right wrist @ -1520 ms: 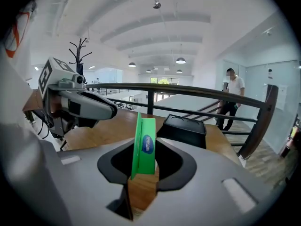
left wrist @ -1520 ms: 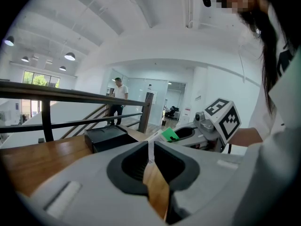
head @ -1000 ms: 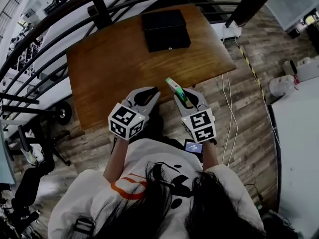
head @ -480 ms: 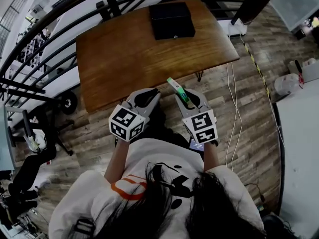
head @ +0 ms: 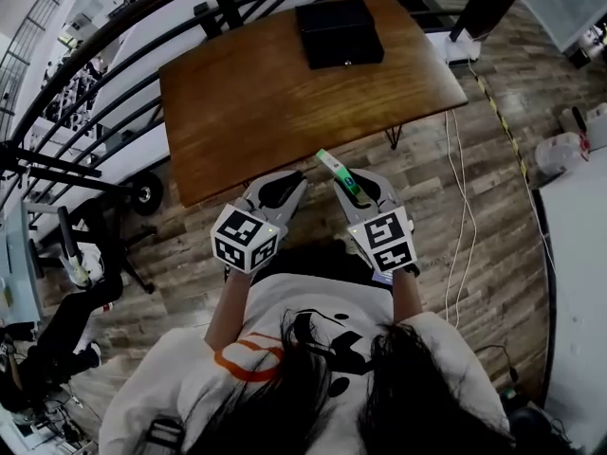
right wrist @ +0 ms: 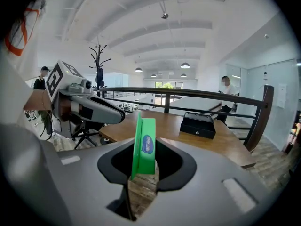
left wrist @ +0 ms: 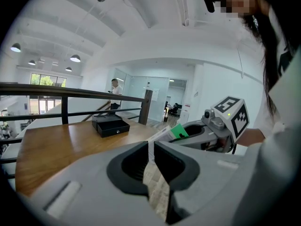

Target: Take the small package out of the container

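Left gripper (head: 300,181): jaws drawn together on nothing, held beside the right one in front of the person's chest.
Small package (head: 334,167): a thin green pack, already out of the container and gripped on edge, with its far end jutting past the jaw tips.
Right gripper (head: 352,184): closed onto the small package, pads on its two broad faces.
Container (head: 340,32): a black box at the far edge of the wooden worktop (head: 275,102), well apart from both grippers.
Step in hand: judging by the gap to the worktop, the package is being carried clear, so the removal itself looks done.
Doing it well: keep the squeeze even, since the pack is thin and a loose hold would let it pivot. Keep it on edge, and keep the empty gripper from knocking the end that sticks out.
Head view only: shows that the person stands on the plank floor off the worktop's near edge, with cables along the floor to the right.
Left gripper view only: shows the package side-on in the other gripper, pale on one face, and that its own jaw tips (left wrist: 150,144) meet.
Right gripper view only: shows a blue oval label on the pack's green face (right wrist: 146,138), and that the pack stands upright between the jaws.
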Action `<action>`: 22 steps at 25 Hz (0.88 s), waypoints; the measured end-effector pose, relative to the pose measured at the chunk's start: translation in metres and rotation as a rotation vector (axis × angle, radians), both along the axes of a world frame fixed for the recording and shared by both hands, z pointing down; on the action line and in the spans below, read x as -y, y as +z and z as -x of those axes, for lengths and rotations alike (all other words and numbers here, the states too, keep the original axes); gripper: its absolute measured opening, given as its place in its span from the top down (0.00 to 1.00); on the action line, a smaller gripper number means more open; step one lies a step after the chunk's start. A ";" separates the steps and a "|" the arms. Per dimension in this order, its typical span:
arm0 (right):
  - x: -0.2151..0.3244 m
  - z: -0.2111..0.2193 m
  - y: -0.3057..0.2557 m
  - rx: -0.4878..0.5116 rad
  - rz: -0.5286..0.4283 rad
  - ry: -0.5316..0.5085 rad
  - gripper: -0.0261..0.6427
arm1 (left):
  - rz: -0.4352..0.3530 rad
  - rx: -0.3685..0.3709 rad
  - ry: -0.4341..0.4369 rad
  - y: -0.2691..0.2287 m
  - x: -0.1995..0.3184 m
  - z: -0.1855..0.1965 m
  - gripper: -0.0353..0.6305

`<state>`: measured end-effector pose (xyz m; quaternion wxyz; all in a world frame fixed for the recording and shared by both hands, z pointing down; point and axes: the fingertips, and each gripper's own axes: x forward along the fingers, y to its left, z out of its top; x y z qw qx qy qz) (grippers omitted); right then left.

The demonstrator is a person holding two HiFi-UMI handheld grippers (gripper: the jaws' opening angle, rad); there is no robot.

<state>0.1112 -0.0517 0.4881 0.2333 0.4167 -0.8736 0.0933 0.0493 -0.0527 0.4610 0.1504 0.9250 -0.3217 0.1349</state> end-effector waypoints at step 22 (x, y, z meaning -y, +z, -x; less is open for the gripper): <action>-0.069 0.149 0.005 -0.047 0.020 0.031 0.78 | 0.012 -0.026 -0.054 0.006 -0.075 0.186 0.92</action>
